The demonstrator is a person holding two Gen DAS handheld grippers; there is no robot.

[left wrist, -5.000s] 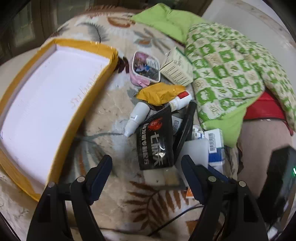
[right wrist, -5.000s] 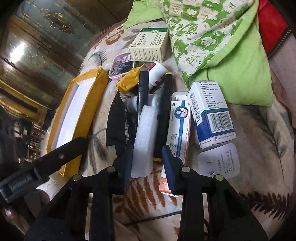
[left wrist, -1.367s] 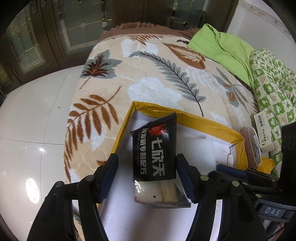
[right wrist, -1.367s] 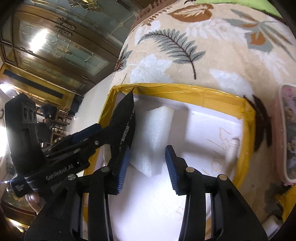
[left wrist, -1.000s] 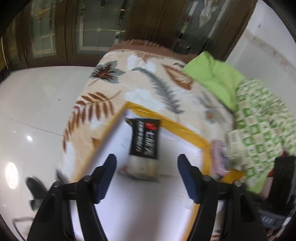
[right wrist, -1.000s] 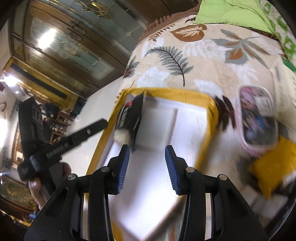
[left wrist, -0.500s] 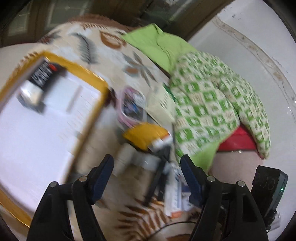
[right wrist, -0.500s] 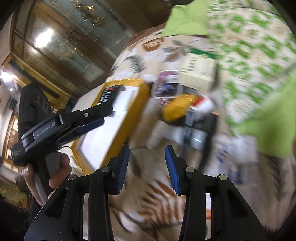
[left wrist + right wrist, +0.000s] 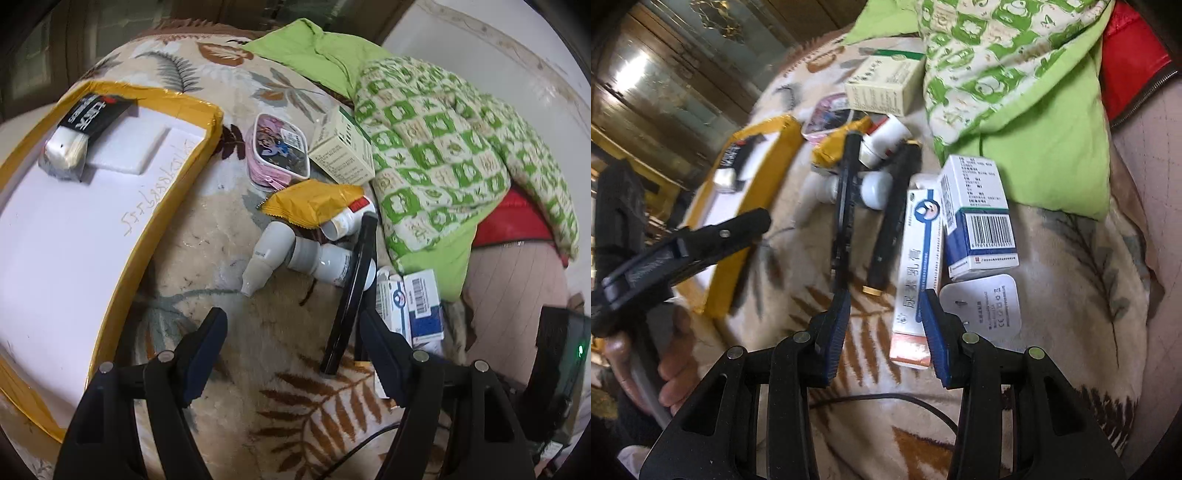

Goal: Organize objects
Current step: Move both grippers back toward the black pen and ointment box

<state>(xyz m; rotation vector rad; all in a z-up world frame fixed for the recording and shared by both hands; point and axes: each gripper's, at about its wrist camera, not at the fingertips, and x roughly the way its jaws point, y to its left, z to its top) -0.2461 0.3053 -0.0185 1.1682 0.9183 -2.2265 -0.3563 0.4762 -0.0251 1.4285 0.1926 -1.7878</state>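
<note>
A white tray with a yellow rim [image 9: 177, 99] lies at the left. In it are a black packet [image 9: 92, 110] and a white foam block [image 9: 129, 147]. My left gripper [image 9: 291, 321] hangs open and empty over the blanket, just short of two white bottles [image 9: 273, 251] and a long black case [image 9: 354, 280]. My right gripper [image 9: 885, 299] is open and empty too. Its right finger overlaps a long white ointment box [image 9: 918, 258], and a blue-white box [image 9: 979, 214] and a white plug [image 9: 986, 306] lie beside it. The left gripper [image 9: 701, 236] shows at the left, held by a hand.
Beyond the bottles lie a pink tin [image 9: 277, 147], a cream carton [image 9: 343, 147] and a yellow packet [image 9: 314, 203]. A green patterned quilt [image 9: 461, 140] bounds the pile on the right. A black cable [image 9: 886, 398] runs across the leaf-print blanket under the right gripper.
Both grippers let go of the black packet and the foam block in the tray. They then swung away to the right, to the pile of loose objects.
</note>
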